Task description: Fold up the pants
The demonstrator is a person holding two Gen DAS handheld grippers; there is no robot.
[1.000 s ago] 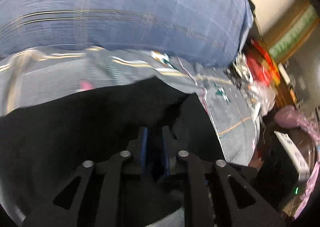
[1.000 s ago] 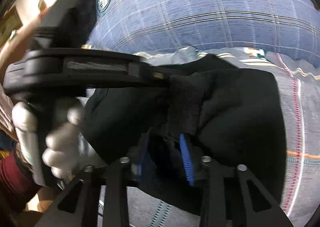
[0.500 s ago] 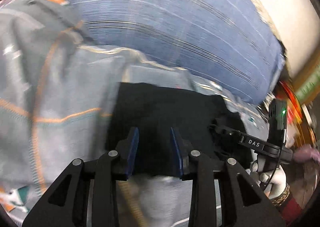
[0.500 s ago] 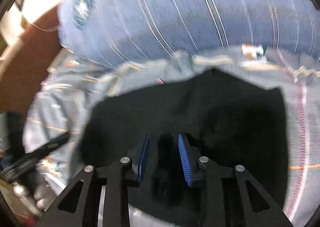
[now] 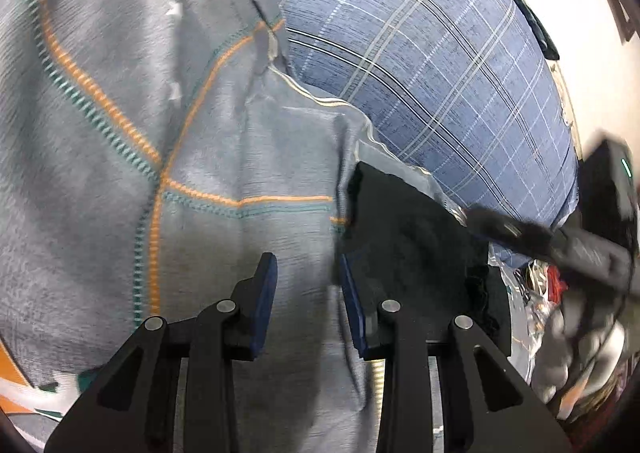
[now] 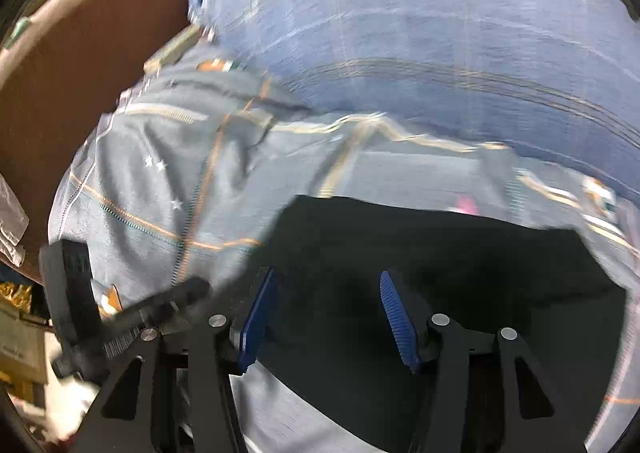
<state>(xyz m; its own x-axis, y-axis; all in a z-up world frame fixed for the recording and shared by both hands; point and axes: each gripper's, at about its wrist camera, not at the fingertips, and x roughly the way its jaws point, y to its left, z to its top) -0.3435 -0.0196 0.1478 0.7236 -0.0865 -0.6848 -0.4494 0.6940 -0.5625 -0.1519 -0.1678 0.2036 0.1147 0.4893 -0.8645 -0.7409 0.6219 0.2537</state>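
Note:
The black pants (image 5: 416, 249) lie folded in a compact bundle on the grey bed cover (image 5: 120, 133). In the right wrist view the pants (image 6: 440, 265) fill the lower middle. My left gripper (image 5: 308, 259) is open and empty, over the bed cover just left of the pants. My right gripper (image 6: 326, 277) is open and empty, just above the near part of the pants. The right gripper also shows in the left wrist view (image 5: 560, 241), and the left gripper in the right wrist view (image 6: 120, 317).
A large blue plaid pillow (image 5: 420, 45) lies behind the pants, and shows in the right wrist view (image 6: 420, 33). A brown headboard (image 6: 80, 73) stands at the left. Clutter (image 5: 560, 317) lies off the bed's right edge.
Both grippers let go of the pants and opened. The left gripper swung left off the pants onto the bed cover. The right gripper drew back a little.

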